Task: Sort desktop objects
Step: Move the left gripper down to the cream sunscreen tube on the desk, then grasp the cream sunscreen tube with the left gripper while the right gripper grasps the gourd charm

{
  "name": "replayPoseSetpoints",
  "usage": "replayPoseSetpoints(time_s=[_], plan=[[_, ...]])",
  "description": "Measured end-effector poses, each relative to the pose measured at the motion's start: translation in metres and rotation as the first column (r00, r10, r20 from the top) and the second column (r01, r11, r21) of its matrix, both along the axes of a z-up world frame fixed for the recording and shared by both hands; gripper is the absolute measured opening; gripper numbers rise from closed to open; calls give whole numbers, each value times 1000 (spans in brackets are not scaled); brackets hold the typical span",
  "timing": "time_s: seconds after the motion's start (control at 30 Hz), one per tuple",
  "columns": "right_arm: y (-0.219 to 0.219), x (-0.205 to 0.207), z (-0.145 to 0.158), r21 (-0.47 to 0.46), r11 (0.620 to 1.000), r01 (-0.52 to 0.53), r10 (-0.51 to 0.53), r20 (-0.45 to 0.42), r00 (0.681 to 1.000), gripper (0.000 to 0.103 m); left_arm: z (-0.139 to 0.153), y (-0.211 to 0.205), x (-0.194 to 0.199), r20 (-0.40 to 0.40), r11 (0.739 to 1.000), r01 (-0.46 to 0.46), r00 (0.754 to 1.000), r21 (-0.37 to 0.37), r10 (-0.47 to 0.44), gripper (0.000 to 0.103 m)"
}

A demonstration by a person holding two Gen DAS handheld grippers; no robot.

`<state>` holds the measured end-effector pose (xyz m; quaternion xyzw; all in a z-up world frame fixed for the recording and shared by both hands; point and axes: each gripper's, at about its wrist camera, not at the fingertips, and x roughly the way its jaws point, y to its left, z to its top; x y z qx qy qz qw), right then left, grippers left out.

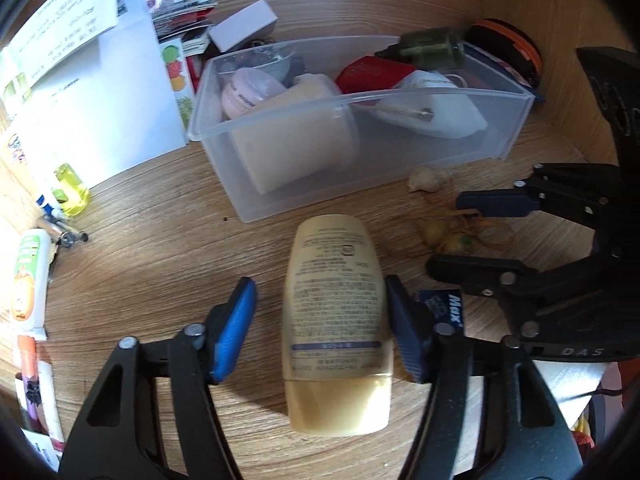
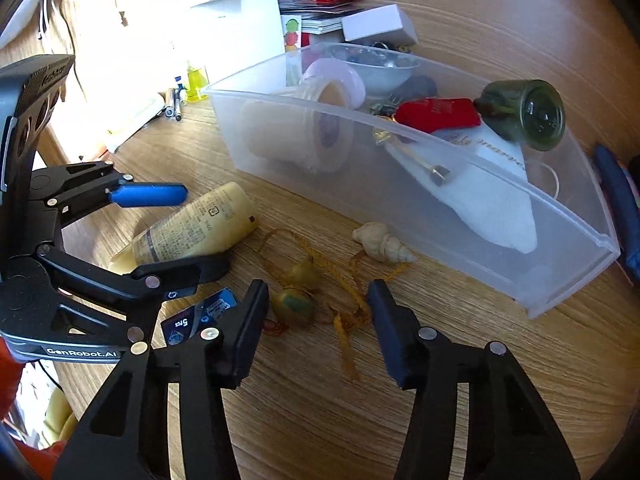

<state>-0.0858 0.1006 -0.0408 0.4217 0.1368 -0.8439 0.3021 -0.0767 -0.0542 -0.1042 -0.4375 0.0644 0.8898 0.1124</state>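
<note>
A cream lotion tube lies on the wooden desk, cap toward me. My left gripper straddles it: the right pad touches its side and the left pad stands a little off, so the gripper is open. From the right wrist view the same tube lies between the left gripper's fingers. My right gripper is open around two small yellow-green bells on an orange cord, with no pad pressing them. A clear plastic bin behind holds jars, a red pouch and a green bottle.
A pale seashell lies between the bells and the bin. A blue packet sits beside the tube. White papers and a box, a yellow bottle, pens and tubes crowd the left edge. A wooden wall closes the right.
</note>
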Motion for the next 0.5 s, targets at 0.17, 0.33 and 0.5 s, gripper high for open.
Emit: replayPoseSetpoints(time_s=[0.17, 0.33, 0.5], plan=[[-4, 4, -2, 17, 1000, -23, 24, -17, 1000, 36, 1, 1, 0, 1, 1000, 22, 1000, 10, -22, 49], [-4, 5, -4, -2, 999, -44, 44, -14, 999, 20, 1, 1, -1, -2, 1000, 18, 1000, 9, -18, 49], [6, 4, 1, -114, 993, -31, 32, 3, 999, 20, 5, -3, 1, -34, 1000, -5, 999, 17, 5, 48]])
